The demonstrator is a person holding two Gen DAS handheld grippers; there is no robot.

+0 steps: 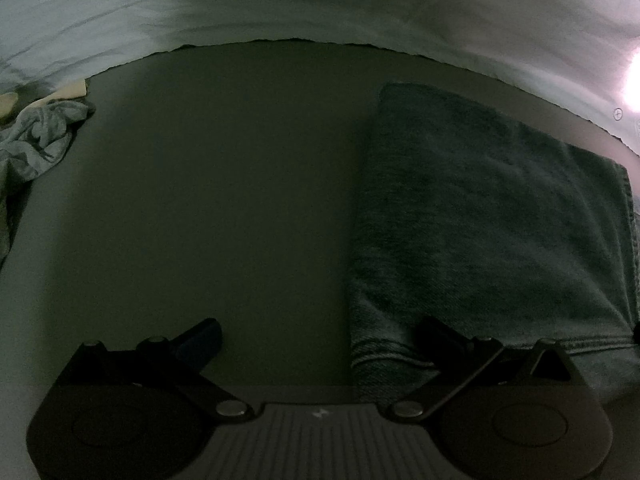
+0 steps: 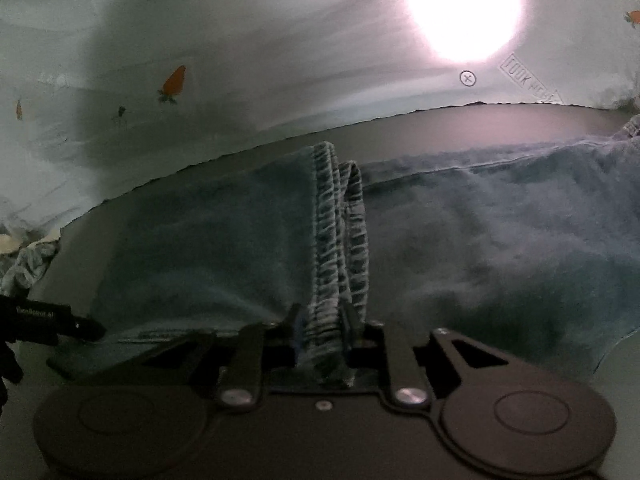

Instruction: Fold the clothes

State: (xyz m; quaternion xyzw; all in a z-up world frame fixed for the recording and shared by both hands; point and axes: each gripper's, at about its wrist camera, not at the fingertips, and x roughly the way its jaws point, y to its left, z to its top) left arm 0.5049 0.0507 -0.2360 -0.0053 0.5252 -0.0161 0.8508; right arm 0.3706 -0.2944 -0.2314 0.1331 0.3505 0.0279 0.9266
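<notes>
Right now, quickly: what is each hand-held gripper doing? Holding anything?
Left hand-held gripper: open, holding nothing; one finger rests at the edge of the folded jeans.
Right hand-held gripper: nearly closed around the jeans' hem, which sits between its fingers.

Left claw [image 1: 316, 336] spread wide; right claw [image 2: 320, 320] narrow, clamping fabric

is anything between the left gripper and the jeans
Nothing visible. The left gripper is open over the bare dark table, one finger already at the near edge of the jeans. The crumpled cloth lies well off to the far side.
</notes>
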